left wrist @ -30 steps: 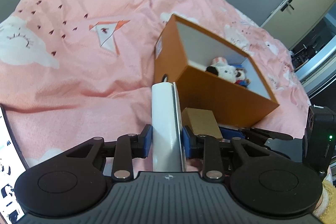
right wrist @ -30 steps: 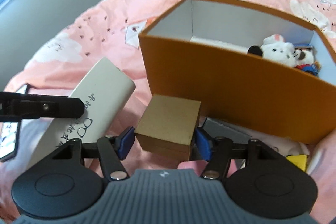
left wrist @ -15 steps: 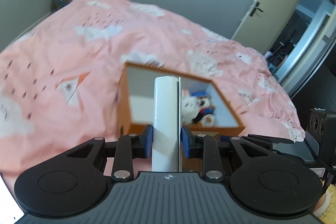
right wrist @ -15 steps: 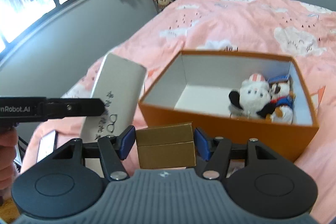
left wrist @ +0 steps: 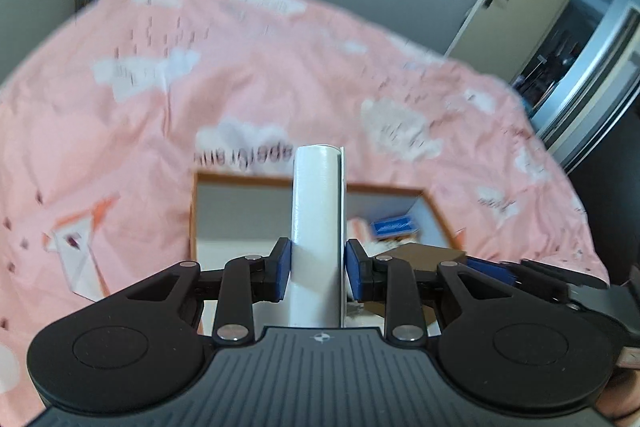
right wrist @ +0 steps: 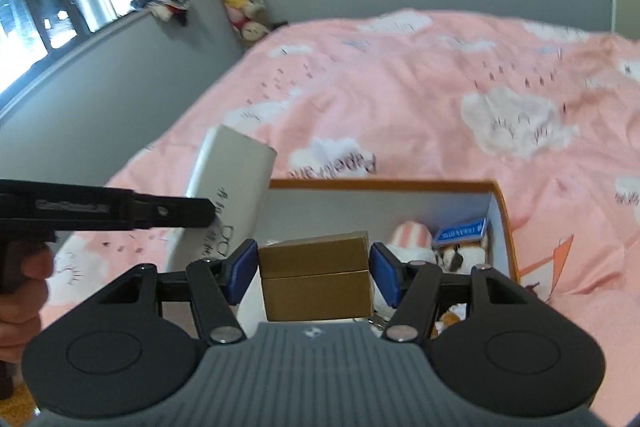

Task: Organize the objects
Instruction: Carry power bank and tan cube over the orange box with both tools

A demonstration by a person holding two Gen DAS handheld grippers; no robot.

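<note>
Left wrist view: left gripper (left wrist: 318, 269), jaws clenched on an upright white case (left wrist: 316, 227), held above the open orange box (left wrist: 400, 191) on the pink bed (left wrist: 240, 87). Right wrist view: right gripper (right wrist: 314, 271), jaws grasping a brown cardboard box (right wrist: 316, 275) over the orange box (right wrist: 504, 211), which holds plush toys (right wrist: 416, 243) and a blue card pack (right wrist: 462, 229) at its right end.

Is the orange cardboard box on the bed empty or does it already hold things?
Not empty. The open orange cardboard box already holds plush toys and a small blue packet at its right end.
</note>
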